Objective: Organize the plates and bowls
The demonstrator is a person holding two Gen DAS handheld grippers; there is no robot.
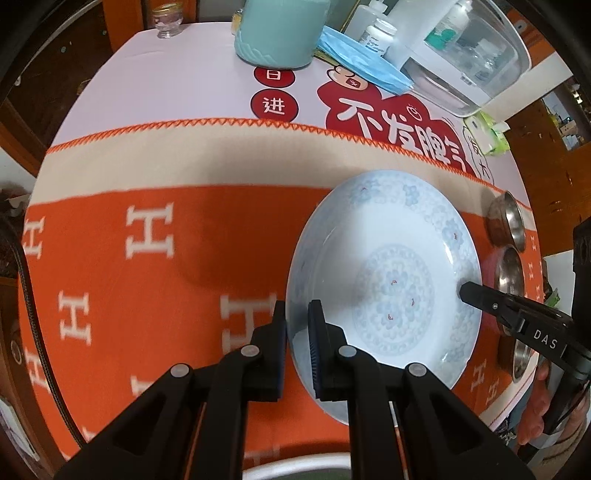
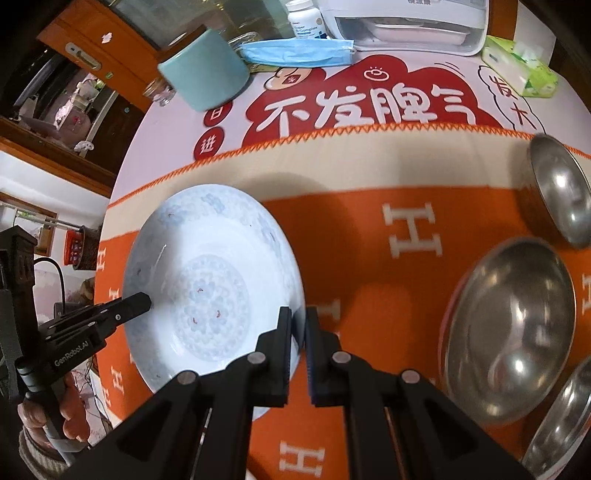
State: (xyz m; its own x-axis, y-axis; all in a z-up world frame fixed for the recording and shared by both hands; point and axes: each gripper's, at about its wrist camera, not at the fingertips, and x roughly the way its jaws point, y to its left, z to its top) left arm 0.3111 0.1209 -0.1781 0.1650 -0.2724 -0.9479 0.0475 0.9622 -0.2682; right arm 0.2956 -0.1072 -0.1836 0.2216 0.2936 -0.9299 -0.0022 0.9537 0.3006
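Plate [image 1: 384, 280] pinched at opposite rims by my left gripper [image 1: 297, 332] and right gripper [image 2: 298, 332] (lifted, unplaced); steel bowls [image 2: 509, 332] remain unsorted.

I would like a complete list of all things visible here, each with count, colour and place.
plate: one, white with pale blue flowers, held by both rims above the orange cloth.
steel bowls: three, silver, right side of the cloth.
cup: one, mint green, far side of the table.
face mask: one, blue, beside the cup.
tissue pack: one, green, far right.
pill bottle: one, white, far edge.
glass jar: one, clear, far left.
left gripper: black, shut on plate rim.
right gripper: black, shut on opposite rim.
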